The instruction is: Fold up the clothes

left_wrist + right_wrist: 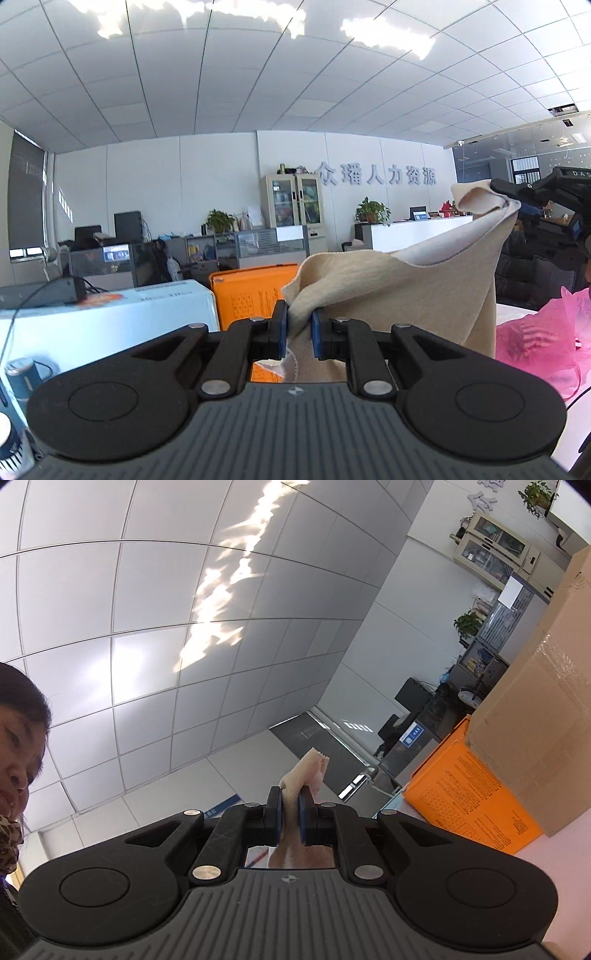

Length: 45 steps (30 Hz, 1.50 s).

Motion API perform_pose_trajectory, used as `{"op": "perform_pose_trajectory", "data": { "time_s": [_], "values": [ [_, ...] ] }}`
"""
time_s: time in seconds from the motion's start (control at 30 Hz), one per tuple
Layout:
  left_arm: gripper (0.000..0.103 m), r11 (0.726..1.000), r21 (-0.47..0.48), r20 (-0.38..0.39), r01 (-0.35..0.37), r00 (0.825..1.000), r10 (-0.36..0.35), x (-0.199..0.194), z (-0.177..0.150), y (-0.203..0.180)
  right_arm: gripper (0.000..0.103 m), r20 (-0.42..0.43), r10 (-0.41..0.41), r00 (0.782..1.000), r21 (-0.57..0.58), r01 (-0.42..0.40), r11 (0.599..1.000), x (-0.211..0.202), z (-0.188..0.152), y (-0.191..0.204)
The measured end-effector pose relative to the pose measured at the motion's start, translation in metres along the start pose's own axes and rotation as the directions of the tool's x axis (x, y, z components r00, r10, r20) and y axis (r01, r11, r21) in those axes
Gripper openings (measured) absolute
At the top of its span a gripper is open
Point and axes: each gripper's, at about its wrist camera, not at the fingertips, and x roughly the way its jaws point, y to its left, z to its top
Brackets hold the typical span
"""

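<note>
— Holding a corner each?

— Confirmed. Left claw (299, 334) has its blue pads closed tight on a bunched corner of the beige garment (417, 291). The cloth runs up and to the right from there, raised clear of the surface, its pale inner face showing along the top edge.

— And the other end?

— Right claw (290, 818) is pinched down on a second corner; a small tuft of the same beige fabric sticks out above its pads. In the left wrist view that claw (524, 206) sits higher, at the upper right, with the garment stretched between the two.

— Surroundings?

— Pink garment (543, 343) lies crumpled low on the right, just beside the hanging cloth. Orange box (255, 291) stands behind it, a white-and-blue carton (110, 317) to its left. A cardboard box (535, 716) rests on the orange box in the right wrist view.
</note>
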Motion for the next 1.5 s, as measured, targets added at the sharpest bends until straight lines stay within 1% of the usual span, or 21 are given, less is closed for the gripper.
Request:
{"op": "perform_pose_trajectory", "data": {
  "time_s": [0.1, 0.23, 0.37, 0.47, 0.53, 0.57, 0.6, 0.63, 0.7, 0.73, 0.77, 0.8, 0.9, 0.97, 1.03, 1.13, 1.17, 1.27, 1.37, 1.4, 1.5],
  "values": [
    [0.012, 0.998, 0.055, 0.059, -0.036, 0.998, 0.033, -0.024, 0.018, 0.005, 0.008, -0.012, 0.058, 0.998, -0.027, -0.058, 0.998, 0.010, 0.007, 0.018],
    [0.012, 0.992, 0.103, 0.077, -0.073, 0.995, 0.065, -0.031, 0.030, 0.012, 0.008, -0.040, 0.085, 0.996, -0.045, -0.087, 0.995, 0.029, 0.012, 0.022],
    [0.012, 0.982, 0.152, -0.028, -0.109, 0.993, 0.115, 0.008, 0.024, 0.024, 0.008, -0.082, 0.037, 0.996, -0.033, -0.040, 0.999, 0.057, 0.015, -0.006],
    [0.012, 0.981, 0.150, -0.131, -0.125, 0.981, 0.145, 0.054, 0.012, 0.038, 0.008, -0.130, -0.047, 0.990, -0.045, 0.041, 0.998, 0.097, 0.015, -0.044],
    [0.015, 0.984, 0.115, -0.197, -0.138, 0.968, 0.159, 0.092, 0.000, 0.052, 0.010, -0.175, -0.134, 0.975, -0.067, 0.124, 0.990, 0.132, 0.013, -0.078],
    [0.017, 0.982, 0.098, -0.255, -0.164, 0.949, 0.184, 0.119, -0.011, 0.062, 0.015, -0.181, -0.188, 0.965, -0.095, 0.173, 0.980, 0.145, 0.008, -0.092],
    [0.022, 0.977, 0.089, -0.334, -0.192, 0.919, 0.211, 0.147, -0.024, 0.073, 0.040, -0.190, -0.256, 0.948, -0.121, 0.236, 0.964, 0.159, 0.004, -0.111],
    [0.040, 0.969, 0.092, -0.423, -0.231, 0.871, 0.248, 0.175, -0.042, 0.086, 0.053, -0.196, -0.322, 0.926, -0.147, 0.297, 0.944, 0.173, -0.001, -0.129],
    [0.043, 0.937, 0.124, -0.559, -0.328, 0.757, 0.339, 0.207, -0.078, 0.107, 0.057, -0.244, -0.440, 0.864, -0.154, 0.413, 0.898, 0.185, -0.012, -0.162],
    [0.043, 0.920, 0.144, -0.621, -0.364, 0.691, 0.371, 0.215, -0.096, 0.117, 0.056, -0.266, -0.456, 0.850, -0.158, 0.428, 0.890, 0.185, -0.016, -0.167],
    [0.043, 0.909, 0.146, -0.663, -0.390, 0.643, 0.382, 0.213, -0.110, 0.125, 0.059, -0.298, -0.468, 0.832, -0.166, 0.437, 0.884, 0.183, -0.020, -0.171],
    [0.043, 0.901, 0.138, -0.695, -0.411, 0.609, 0.383, 0.206, -0.122, 0.131, 0.066, -0.322, -0.465, 0.825, -0.177, 0.430, 0.885, 0.175, -0.026, -0.172],
    [0.057, 0.903, 0.073, -0.750, -0.423, 0.574, 0.329, 0.166, -0.151, 0.134, 0.079, -0.390, -0.473, 0.790, -0.205, 0.426, 0.881, 0.136, -0.052, -0.171],
    [0.059, 0.894, 0.065, -0.789, -0.444, 0.525, 0.319, 0.141, -0.162, 0.129, 0.080, -0.432, -0.492, 0.756, -0.179, 0.462, 0.869, 0.102, -0.073, -0.169],
    [0.062, 0.880, 0.024, -0.820, -0.474, 0.494, 0.289, 0.114, -0.169, 0.121, 0.082, -0.450, -0.527, 0.721, -0.154, 0.518, 0.841, 0.074, -0.090, -0.165],
    [0.068, 0.843, -0.063, -0.847, -0.534, 0.475, 0.237, 0.092, -0.174, 0.109, 0.084, -0.443, -0.605, 0.661, -0.123, 0.624, 0.772, 0.042, -0.115, -0.149],
    [0.068, 0.838, -0.075, -0.850, -0.540, 0.474, 0.229, 0.089, -0.175, 0.104, 0.084, -0.433, -0.622, 0.652, -0.120, 0.643, 0.757, 0.035, -0.122, -0.146],
    [0.073, 0.847, -0.070, -0.854, -0.527, 0.471, 0.222, 0.081, -0.181, 0.089, 0.089, -0.443, -0.662, 0.605, -0.194, 0.655, 0.730, 0.033, -0.140, -0.136],
    [0.075, 0.874, -0.021, -0.867, -0.486, 0.444, 0.227, 0.077, -0.191, 0.077, 0.090, -0.489, -0.696, 0.526, -0.330, 0.626, 0.706, 0.042, -0.148, -0.135],
    [0.075, 0.881, -0.024, -0.865, -0.473, 0.451, 0.219, 0.072, -0.193, 0.076, 0.090, -0.499, -0.706, 0.503, -0.367, 0.616, 0.697, 0.043, -0.151, -0.134],
    [0.079, 0.898, -0.067, -0.847, -0.435, 0.500, 0.179, 0.051, -0.201, 0.077, 0.090, -0.525, -0.689, 0.500, -0.375, 0.591, 0.715, 0.031, -0.157, -0.136]
  ]
}}
